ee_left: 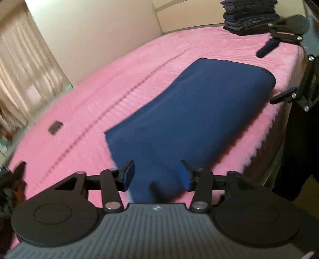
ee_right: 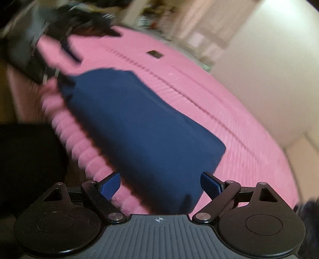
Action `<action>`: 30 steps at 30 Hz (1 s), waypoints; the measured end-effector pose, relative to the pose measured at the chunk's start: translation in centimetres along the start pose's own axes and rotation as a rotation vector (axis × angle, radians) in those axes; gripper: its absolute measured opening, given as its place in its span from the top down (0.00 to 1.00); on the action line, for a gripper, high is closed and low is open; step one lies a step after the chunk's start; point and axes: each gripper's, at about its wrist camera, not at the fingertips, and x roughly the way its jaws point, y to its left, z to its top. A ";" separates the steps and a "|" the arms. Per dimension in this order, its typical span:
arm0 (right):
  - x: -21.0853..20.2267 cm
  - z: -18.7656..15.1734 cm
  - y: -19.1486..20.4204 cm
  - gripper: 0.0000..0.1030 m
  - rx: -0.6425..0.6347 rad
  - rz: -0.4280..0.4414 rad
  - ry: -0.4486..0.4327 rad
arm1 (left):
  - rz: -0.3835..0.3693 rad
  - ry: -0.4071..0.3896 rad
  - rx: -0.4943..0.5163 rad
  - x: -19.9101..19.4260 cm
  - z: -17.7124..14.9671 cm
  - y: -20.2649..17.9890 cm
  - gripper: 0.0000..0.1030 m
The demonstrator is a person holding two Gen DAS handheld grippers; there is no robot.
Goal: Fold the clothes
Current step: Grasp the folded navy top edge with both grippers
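A navy garment point(ee_left: 189, 119) lies folded into a long strip on the pink bed cover point(ee_left: 89, 95), close to the bed's edge. My left gripper point(ee_left: 156, 177) is at its narrow near end. The cloth lies between the blue pads, and a pale gap shows by the left pad, so the jaws look open. In the right wrist view the same garment point(ee_right: 139, 127) runs away from my right gripper point(ee_right: 161, 186), which is wide open over its other end without pressing it. Each gripper shows blurred in the other's view: the right gripper point(ee_left: 267, 77) and the left gripper point(ee_right: 65, 65).
A stack of dark folded clothes point(ee_left: 249, 18) stands at the bed's far corner. A small dark flat object point(ee_left: 55, 127) lies on the cover point(ee_right: 219, 99) beyond a stitched seam. Curtains point(ee_left: 24, 69) and a pale wall lie behind. A person's dark clothing point(ee_left: 299, 149) is at the bedside.
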 end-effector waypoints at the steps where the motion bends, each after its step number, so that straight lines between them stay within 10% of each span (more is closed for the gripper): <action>1: 0.2 0.1 0.3 0.13 -0.037 -0.001 -0.002 | -0.003 0.003 0.024 0.0 -0.1 -0.1 0.50; 5: 1.8 0.6 1.8 0.14 -0.185 0.005 0.008 | -0.022 0.013 0.158 0.2 -0.5 -1.7 0.40; 15: 5.0 1.1 1.2 0.56 -0.331 0.003 0.055 | 0.054 -0.032 0.554 4.1 0.8 -7.6 0.34; 22: 4.1 1.9 0.4 0.57 -0.295 -0.002 0.028 | 0.103 -0.027 0.715 6.3 1.2 -9.0 0.57; 30: 4.9 0.9 3.0 0.44 -0.381 -0.058 0.009 | 0.048 -0.006 0.646 6.9 2.1 -8.4 0.76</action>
